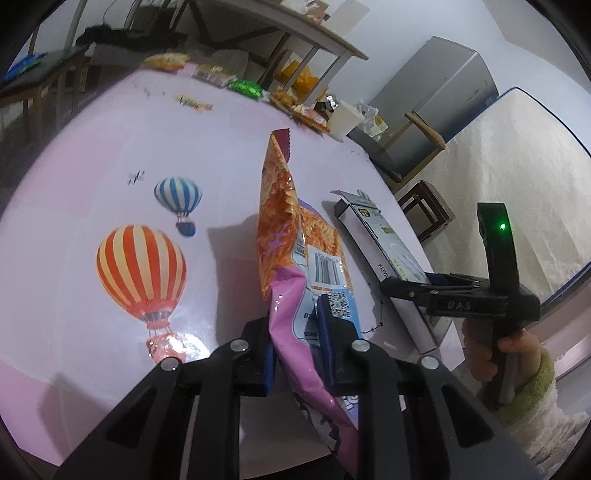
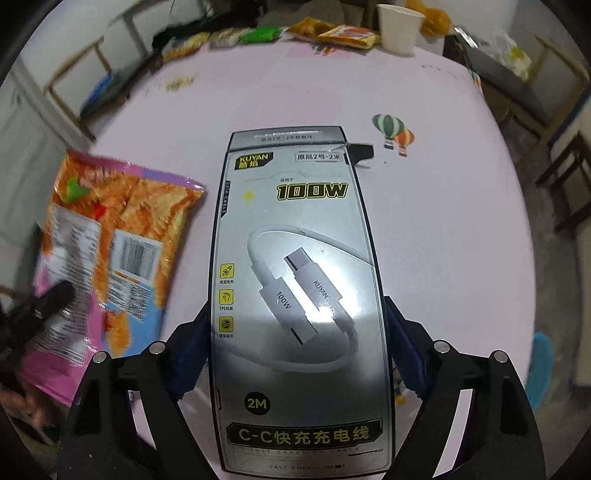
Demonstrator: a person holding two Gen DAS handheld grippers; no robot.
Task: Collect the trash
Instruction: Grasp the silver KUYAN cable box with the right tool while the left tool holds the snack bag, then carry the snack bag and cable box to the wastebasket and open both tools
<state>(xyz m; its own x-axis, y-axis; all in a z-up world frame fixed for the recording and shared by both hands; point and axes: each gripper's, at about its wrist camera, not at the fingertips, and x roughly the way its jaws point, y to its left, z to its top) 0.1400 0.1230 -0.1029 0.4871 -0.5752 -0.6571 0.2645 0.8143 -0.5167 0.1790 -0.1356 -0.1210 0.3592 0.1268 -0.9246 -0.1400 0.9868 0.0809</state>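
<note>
My left gripper is shut on an orange and pink snack bag, holding it on edge above the pink table. The bag also shows at the left of the right wrist view, blurred. My right gripper is shut on a grey cable box marked 100W, with its blue pads against the box's two long sides. In the left wrist view the box lies at the table's right edge with my right gripper on it.
Several snack wrappers and a white paper cup stand along the table's far edge. Balloon prints decorate the tablecloth. A chair, a grey cabinet and a mattress stand to the right.
</note>
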